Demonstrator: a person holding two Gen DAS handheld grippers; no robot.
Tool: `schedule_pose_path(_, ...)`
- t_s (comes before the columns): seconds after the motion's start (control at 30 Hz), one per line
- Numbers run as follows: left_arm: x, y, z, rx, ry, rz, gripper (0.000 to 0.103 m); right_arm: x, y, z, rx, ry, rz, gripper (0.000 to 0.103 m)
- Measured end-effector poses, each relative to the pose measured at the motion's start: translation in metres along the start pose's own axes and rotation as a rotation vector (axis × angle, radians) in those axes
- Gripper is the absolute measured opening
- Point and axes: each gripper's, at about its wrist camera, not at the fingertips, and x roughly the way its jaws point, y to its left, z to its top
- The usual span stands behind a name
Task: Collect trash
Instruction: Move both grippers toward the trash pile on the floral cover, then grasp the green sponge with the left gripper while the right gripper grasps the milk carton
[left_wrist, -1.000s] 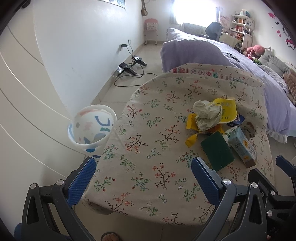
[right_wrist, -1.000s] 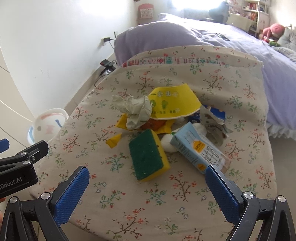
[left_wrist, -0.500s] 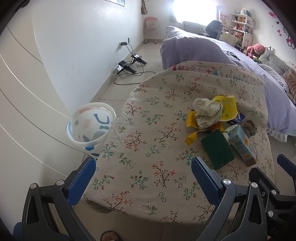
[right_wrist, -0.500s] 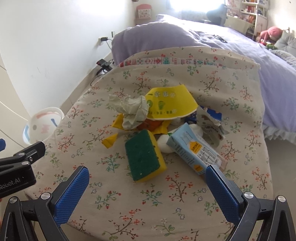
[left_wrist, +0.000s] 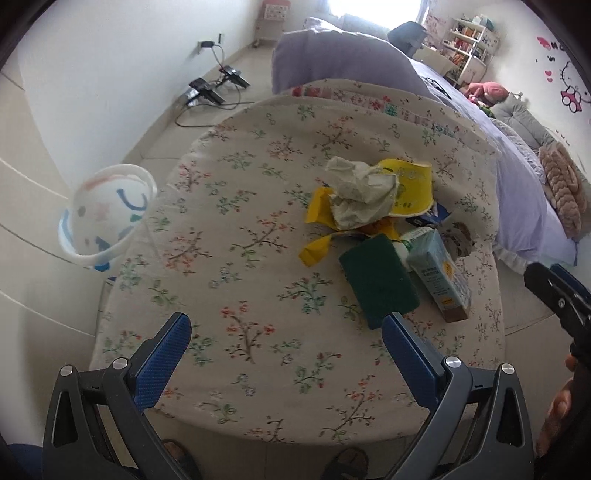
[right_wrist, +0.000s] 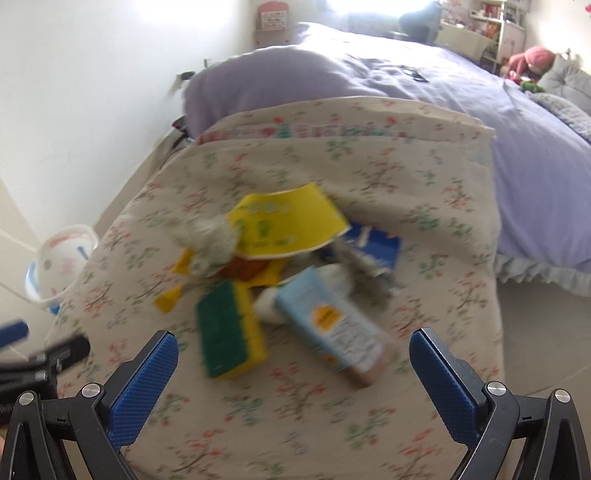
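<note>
Left wrist view: the left gripper (left_wrist: 284, 343) has moved in over the floral worktop (left_wrist: 236, 206), jaws wide apart and empty; the trash pile (left_wrist: 373, 221) now looms nearer, and the bin (left_wrist: 107, 218) sits off the left edge.

Right wrist view: the right gripper (right_wrist: 293, 363), jaws spread, has closed toward the green sponge (right_wrist: 229, 328) and carton (right_wrist: 332, 325), now blurred.

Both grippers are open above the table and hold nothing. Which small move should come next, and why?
Probably lower the right gripper onto the sponge and close. The sponge lies nearest, at the pile's front edge with nothing on it. The bin waits beside the table, near the left gripper.
</note>
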Motion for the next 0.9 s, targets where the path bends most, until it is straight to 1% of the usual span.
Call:
schedule_pose_path(0.03, 0.011, -0.010, 0.002, 0.016, 0.032, -0.029, 0.103, 0.002, -0.008, 0.007, 0.000, 0.009, -0.002, 0.103)
schedule_pose_path(0.1, 0.023, -0.028, 0.005, 0.014, 0.077, -0.081, 0.103, 0.010, -0.022, 0.019, -0.024, 0.014, -0.001, 0.103)
schedule_pose_path(0.17, 0.039, -0.048, 0.008, 0.026, 0.112, -0.112, 0.103, 0.025, -0.036, 0.030, -0.018, 0.047, -0.035, 0.103)
schedule_pose_path(0.23, 0.060, -0.066, 0.012, 0.040, 0.149, -0.106, 0.103, 0.038, -0.047, 0.031, 0.025, 0.087, -0.058, 0.103)
schedule_pose_path(0.27, 0.068, -0.072, 0.012, 0.045, 0.167, -0.098, 0.103, 0.045, -0.051, 0.029, 0.054, 0.110, -0.034, 0.103)
schedule_pose_path(0.3, 0.079, -0.076, 0.013, 0.048, 0.188, -0.075, 0.103, 0.052, -0.052, 0.026, 0.064, 0.132, -0.004, 0.103)
schedule_pose_path(0.37, 0.099, -0.079, 0.011, 0.032, 0.214, -0.039, 0.103, 0.061, -0.053, 0.023, 0.045, 0.160, 0.024, 0.103)
schedule_pose_path(0.43, 0.115, -0.077, 0.009, 0.026, 0.236, -0.008, 0.099, 0.073, -0.056, 0.018, 0.044, 0.177, 0.015, 0.103)
schedule_pose_path(0.47, 0.119, -0.074, 0.007, 0.011, 0.247, -0.027, 0.096, 0.077, -0.060, 0.015, 0.052, 0.185, 0.007, 0.103)
schedule_pose_path(0.5, 0.119, -0.069, 0.006, -0.034, 0.253, -0.081, 0.087, 0.080, -0.064, 0.013, 0.057, 0.195, -0.002, 0.103)
schedule_pose_path(0.53, 0.120, -0.067, 0.005, -0.068, 0.247, -0.130, 0.080, 0.083, -0.069, 0.011, 0.060, 0.209, -0.001, 0.103)
schedule_pose_path(0.57, 0.116, -0.065, 0.004, -0.094, 0.251, -0.184, 0.066, 0.085, -0.072, 0.010, 0.059, 0.222, -0.006, 0.103)
schedule_pose_path(0.6, 0.112, -0.066, 0.003, -0.092, 0.258, -0.211, 0.062, 0.087, -0.073, 0.007, 0.050, 0.233, -0.010, 0.103)
schedule_pose_path(0.67, 0.100, -0.070, 0.000, -0.035, 0.231, -0.175, 0.062, 0.091, -0.070, 0.001, 0.004, 0.243, 0.000, 0.103)
schedule_pose_path(0.73, 0.093, -0.069, -0.002, 0.011, 0.211, -0.164, 0.061, 0.095, -0.062, -0.003, -0.043, 0.257, 0.025, 0.102)
schedule_pose_path(0.8, 0.092, -0.060, -0.003, -0.006, 0.228, -0.167, 0.060, 0.101, -0.055, -0.006, -0.091, 0.269, 0.031, 0.102)
schedule_pose_path(0.87, 0.091, -0.048, -0.004, -0.047, 0.258, -0.209, 0.060, 0.108, -0.050, -0.009, -0.125, 0.283, 0.024, 0.102)
schedule_pose_path(0.9, 0.087, -0.045, -0.005, -0.056, 0.256, -0.230, 0.060, 0.113, -0.047, -0.010, -0.138, 0.291, 0.021, 0.101)
